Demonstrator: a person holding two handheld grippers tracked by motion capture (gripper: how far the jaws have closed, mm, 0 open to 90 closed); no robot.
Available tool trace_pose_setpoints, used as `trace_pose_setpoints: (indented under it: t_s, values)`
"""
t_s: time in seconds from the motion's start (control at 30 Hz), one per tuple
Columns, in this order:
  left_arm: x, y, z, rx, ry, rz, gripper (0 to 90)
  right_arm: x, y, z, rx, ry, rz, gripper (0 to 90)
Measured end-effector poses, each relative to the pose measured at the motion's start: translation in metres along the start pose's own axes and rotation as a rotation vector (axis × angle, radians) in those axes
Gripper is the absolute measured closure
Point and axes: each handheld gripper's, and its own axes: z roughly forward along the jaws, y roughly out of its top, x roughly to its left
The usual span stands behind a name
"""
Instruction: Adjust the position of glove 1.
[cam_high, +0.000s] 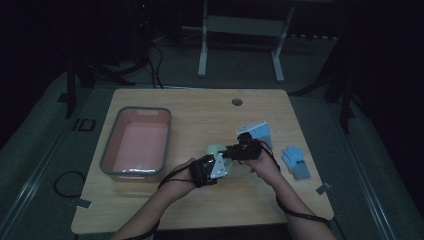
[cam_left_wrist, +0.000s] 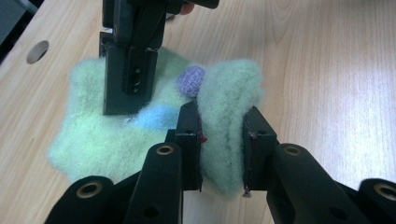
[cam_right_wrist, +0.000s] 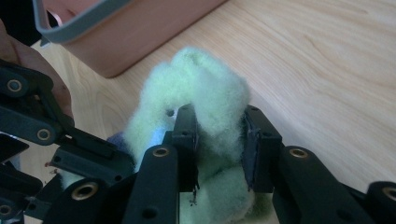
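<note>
bin (cam_high: 136, 143) left on table (cam_high: 200, 107) | fuzzy cloth (cam_high: 216, 149) centre | gloves (cam_high: 296, 161) right

I count one wooden table (cam_high: 200, 115), one pink bin (cam_high: 135, 142) at its left and two grippers near the middle. One fuzzy green glove (cam_left_wrist: 116, 135) lies between them. To the right I see one blue glove (cam_high: 296, 161) and one pale blue item (cam_high: 257, 131), too dim to identify.

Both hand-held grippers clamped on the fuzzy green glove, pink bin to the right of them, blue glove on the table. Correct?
Not quite. The pink bin sits to the left of the hand-held grippers, as the high view shows. Both do clamp the fuzzy green glove, and the blue glove lies on the table.
</note>
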Motion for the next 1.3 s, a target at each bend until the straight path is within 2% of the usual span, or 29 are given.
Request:
trace_pose_setpoints:
  t_s: [0.33, 0.43, 0.83, 0.97, 1.13, 1.3]
  values:
    - [0.012, -0.007, -0.023, 0.011, 0.027, -0.008, 73.5, 0.016, 0.028, 0.006, -0.010, -0.001, -0.047, 69.9]
    - [0.017, -0.009, -0.031, 0.017, 0.029, -0.009, 73.4, 0.019, 0.036, 0.008, -0.011, 0.008, -0.049, 69.9]
    - [0.037, -0.022, -0.059, 0.046, 0.087, -0.012, 73.4, 0.041, 0.080, 0.023, -0.007, 0.000, -0.113, 69.9]
    - [0.040, -0.027, -0.065, 0.056, 0.092, -0.015, 73.4, 0.047, 0.088, 0.027, -0.008, 0.004, -0.122, 69.9]
    - [0.044, -0.037, -0.074, 0.066, 0.099, -0.048, 73.4, 0.055, 0.098, 0.038, 0.002, 0.018, -0.135, 70.1]
    - [0.046, -0.046, -0.082, 0.084, 0.121, -0.046, 73.4, 0.062, 0.107, 0.048, 0.008, 0.029, -0.152, 70.2]
